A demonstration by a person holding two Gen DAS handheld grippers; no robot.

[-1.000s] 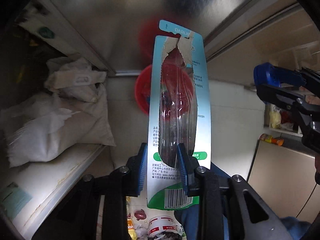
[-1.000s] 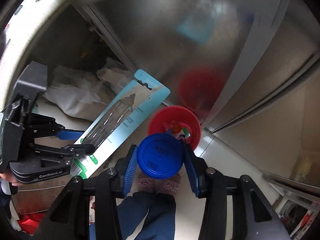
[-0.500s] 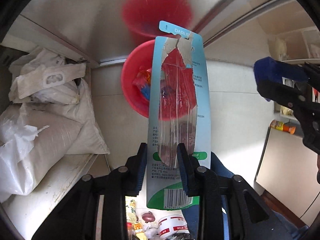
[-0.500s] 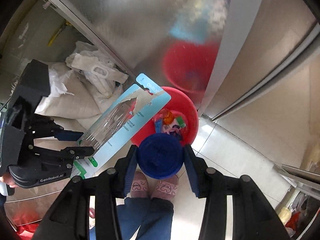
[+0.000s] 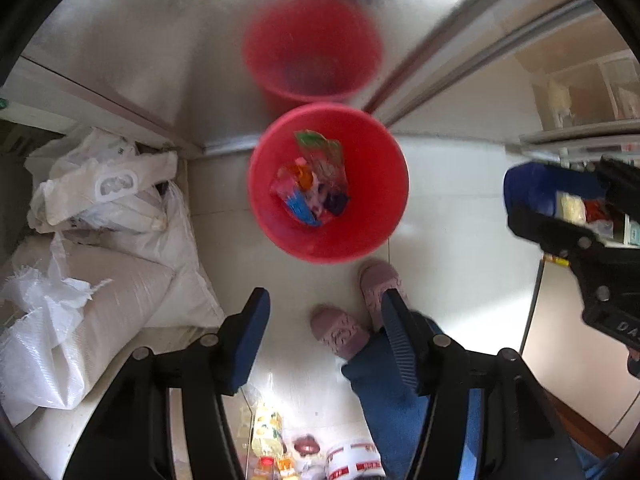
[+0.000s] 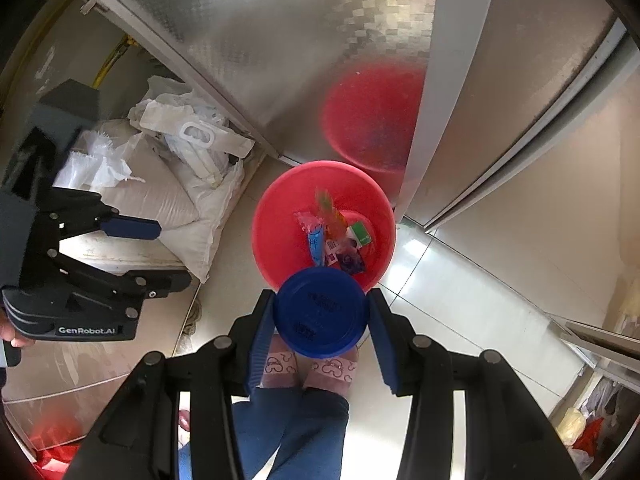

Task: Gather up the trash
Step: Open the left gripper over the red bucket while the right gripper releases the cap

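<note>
A red bin point(image 5: 360, 236) stands on the tiled floor against a steel panel; it also shows in the right wrist view point(image 6: 276, 240). Several wrappers lie in it, among them the blister card point(image 5: 320, 160), also in the right wrist view point(image 6: 326, 208). My left gripper point(image 5: 324, 316) is open and empty, above and in front of the bin. It shows at the left of the right wrist view point(image 6: 156, 252). My right gripper point(image 6: 320, 320) is shut on a blue round lid point(image 6: 320, 316) held over the bin's near rim. The lid shows at the right of the left wrist view point(image 5: 536, 188).
White sacks point(image 5: 100, 300) lie on a low ledge left of the bin. The steel panel point(image 6: 300, 40) mirrors the bin. The person's pink slippers point(image 5: 340, 332) and blue trousers stand just in front of the bin. Packets and a jar point(image 5: 352, 460) lie on the floor below.
My left gripper has opened and the blister card has dropped into the red bin. Both grippers have tilted down over the bin. The right gripper still holds the blue lid.
</note>
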